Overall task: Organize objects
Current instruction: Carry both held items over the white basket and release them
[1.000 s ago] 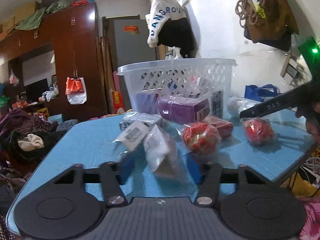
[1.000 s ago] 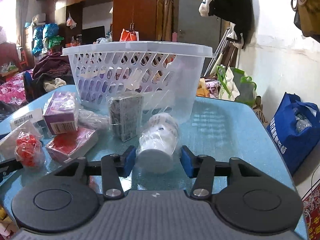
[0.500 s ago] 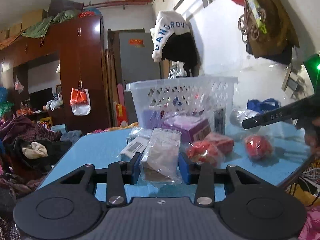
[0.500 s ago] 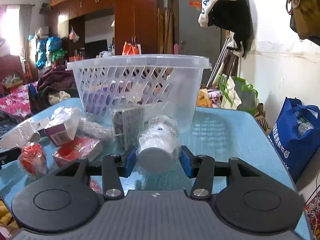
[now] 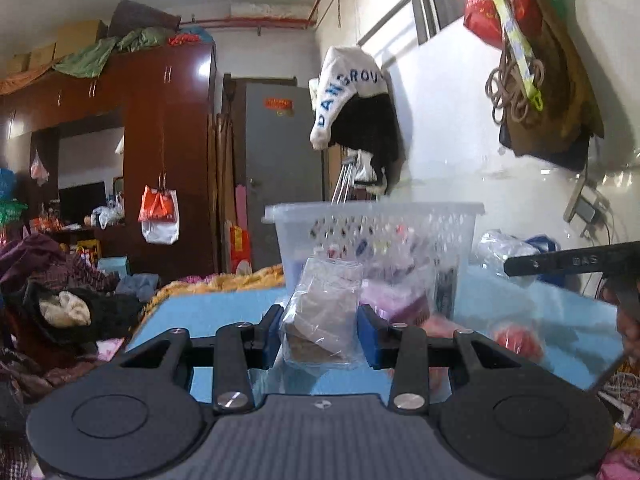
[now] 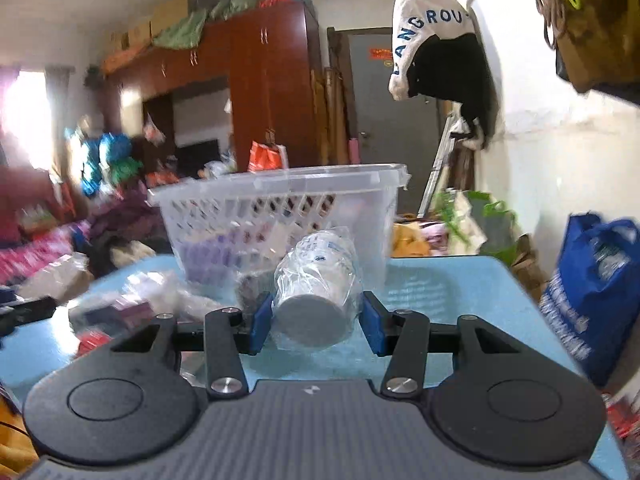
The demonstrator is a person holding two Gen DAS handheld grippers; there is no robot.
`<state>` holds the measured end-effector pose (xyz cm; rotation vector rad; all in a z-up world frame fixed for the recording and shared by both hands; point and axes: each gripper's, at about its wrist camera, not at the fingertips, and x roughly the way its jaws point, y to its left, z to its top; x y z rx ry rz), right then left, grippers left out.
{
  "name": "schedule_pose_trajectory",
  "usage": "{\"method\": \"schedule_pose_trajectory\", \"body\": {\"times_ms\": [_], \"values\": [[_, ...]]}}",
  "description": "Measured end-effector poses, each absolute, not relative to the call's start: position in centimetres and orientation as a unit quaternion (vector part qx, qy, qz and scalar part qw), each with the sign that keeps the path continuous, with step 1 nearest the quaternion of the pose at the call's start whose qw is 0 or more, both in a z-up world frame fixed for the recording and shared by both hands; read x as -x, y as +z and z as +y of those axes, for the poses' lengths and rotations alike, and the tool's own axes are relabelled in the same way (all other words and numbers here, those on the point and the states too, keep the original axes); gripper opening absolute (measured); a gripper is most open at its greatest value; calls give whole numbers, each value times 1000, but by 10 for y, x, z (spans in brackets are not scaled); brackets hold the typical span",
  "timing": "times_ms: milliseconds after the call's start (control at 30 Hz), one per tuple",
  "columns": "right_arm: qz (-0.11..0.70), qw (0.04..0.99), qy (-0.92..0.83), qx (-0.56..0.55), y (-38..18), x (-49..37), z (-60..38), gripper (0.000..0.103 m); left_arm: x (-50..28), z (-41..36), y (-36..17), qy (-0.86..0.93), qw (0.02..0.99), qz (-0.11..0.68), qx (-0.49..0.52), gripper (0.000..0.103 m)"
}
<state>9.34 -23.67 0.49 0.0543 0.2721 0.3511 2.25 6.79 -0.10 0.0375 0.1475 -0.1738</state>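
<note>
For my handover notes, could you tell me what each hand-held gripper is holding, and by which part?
The left hand-held gripper pinches a clear packet by its side edges. The right hand-held gripper clamps a plastic-wrapped cup stack near its base.

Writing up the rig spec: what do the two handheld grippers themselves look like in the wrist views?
Both match. The left gripper and right gripper have matte black bodies with a ribbed centre panel bearing a small white logo, two round black discs at the sides, black linkage arms with silver screws, and blue finger pads. No cables or sleeves show. The right gripper's finger, seen from the left wrist, carries pale lettering.
</note>
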Motion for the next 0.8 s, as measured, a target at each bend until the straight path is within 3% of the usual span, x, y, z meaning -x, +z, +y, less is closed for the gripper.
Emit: {"method": "schedule_pose_trajectory", "body": {"times_ms": [233, 367, 533, 700, 767, 800], "values": [[60, 978, 198, -19, 42, -78, -233, 51, -46, 61, 45, -122, 992, 33, 13, 44], [59, 975, 216, 5, 70, -104, -217, 51, -87, 44, 75, -139, 989, 33, 26, 44], [66, 979, 184, 58, 92, -156, -195, 51, -159, 35, 100, -151, 981, 100, 72, 44], [108, 977, 174, 58, 97, -205, -189, 50, -207, 19, 99, -137, 978, 146, 57, 44], [104, 977, 178, 56, 96, -210, -188, 56, -222, 12, 94, -144, 975, 164, 37, 54], [107, 976, 182, 58, 95, -214, -186, 76, -232, 8, 90, -137, 973, 182, 23, 73]]}}
